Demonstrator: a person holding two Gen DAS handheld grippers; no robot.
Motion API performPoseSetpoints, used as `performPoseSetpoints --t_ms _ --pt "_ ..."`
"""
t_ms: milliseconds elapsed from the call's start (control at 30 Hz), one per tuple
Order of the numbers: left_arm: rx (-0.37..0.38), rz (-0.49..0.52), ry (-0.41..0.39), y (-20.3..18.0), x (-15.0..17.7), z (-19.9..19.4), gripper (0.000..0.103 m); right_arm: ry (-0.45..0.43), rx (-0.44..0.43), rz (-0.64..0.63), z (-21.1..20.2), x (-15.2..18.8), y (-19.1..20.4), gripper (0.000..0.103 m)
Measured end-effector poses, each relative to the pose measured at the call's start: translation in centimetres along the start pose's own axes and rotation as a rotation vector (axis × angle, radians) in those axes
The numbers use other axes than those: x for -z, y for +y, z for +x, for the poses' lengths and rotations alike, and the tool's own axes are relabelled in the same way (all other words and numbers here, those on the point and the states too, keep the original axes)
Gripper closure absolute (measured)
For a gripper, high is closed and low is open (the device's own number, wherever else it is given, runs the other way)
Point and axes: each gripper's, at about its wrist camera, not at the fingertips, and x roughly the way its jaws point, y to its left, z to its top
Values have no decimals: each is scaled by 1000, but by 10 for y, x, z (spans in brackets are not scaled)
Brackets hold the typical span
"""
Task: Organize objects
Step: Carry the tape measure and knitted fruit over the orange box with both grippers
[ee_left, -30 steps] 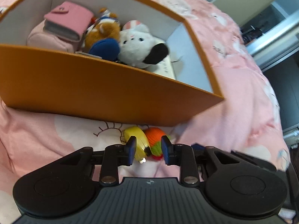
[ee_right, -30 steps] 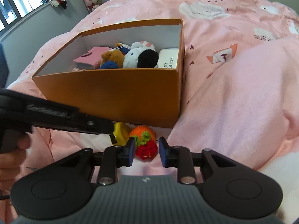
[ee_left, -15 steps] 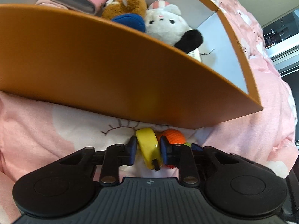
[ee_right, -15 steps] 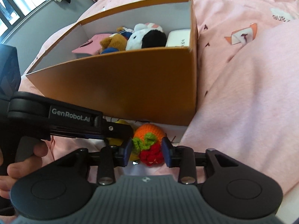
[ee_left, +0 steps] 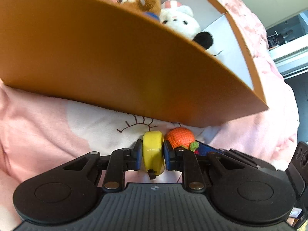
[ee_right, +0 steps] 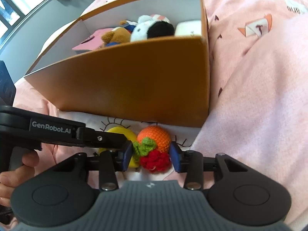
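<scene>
- Left gripper [ee_left: 153, 155]: jaws closing on a yellow tape measure [ee_left: 153, 152]; the blue pads touch both flat sides, so it reads as gripped, standing on edge on the bedspread [ee_left: 48, 130].
- Right gripper [ee_right: 151, 158]: jaws opening, moderately wide, around a crochet fruit [ee_right: 154, 146], an orange ball with green leaf and red cluster. The pads stand just beside it; no pressing contact shows.
- Tape and fruit: touching or nearly so, side by side, tape on the left, both just near of the box [ee_right: 134, 80] front wall.
- Box: orange, open-topped, on the bed, far of both grippers. Holds a brown plush [ee_right: 115, 36], a white plush [ee_right: 146, 30], a pink wallet [ee_right: 92, 40] and a white pack [ee_right: 187, 28] in its right corner.
- Hand [ee_right: 17, 165]: at the near left of the right view, holding the left gripper's handle.
- Risk, crowding: the two grippers work very close together; fingers may knock, or one may nudge the other's item.
- Risk, tape: smooth rounded casing may slip or twist out if the grip is off-centre.
- Risk, fruit: soft yarn may snag or squash; a pinch on the red cluster alone may let it dangle.
- Risk, box: the tall front wall is close; a low lift may strike it and shove the box on the soft bedding.
</scene>
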Motion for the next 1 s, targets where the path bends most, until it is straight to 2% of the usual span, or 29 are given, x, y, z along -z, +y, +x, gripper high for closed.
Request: performPoseSetpoints --t_ms 233,433,500,600,667,767,933,1000 --pt "48 89 -100 -6 4 -63 81 -62 -26 -56 -46 3 25 60" --pt "81 198 -225 -21 7 -136 81 -175 -90 -118 -98 -15 53 60" --pt "52 240 -279 -41 -10 -147 81 -208 -114 -131 -111 -27 60 60" --pt "-31 284 -339 -55 -38 -154 81 -242 -119 -159 -115 -55 67 60" --pt "-89 301 -321 -55 -57 -153 81 -260 -103 -174 -109 -73 73 60" --pt "-179 281 -213 -48 -91 -125 81 -247 -105 -154 -88 -98 79 60" --pt "-310 343 -78 -49 -105 -85 81 -212 -88 -135 -58 -116 73 60" --pt "-321 353 -30 -44 -104 -73 81 -190 -89 -133 -46 -120 70 60"
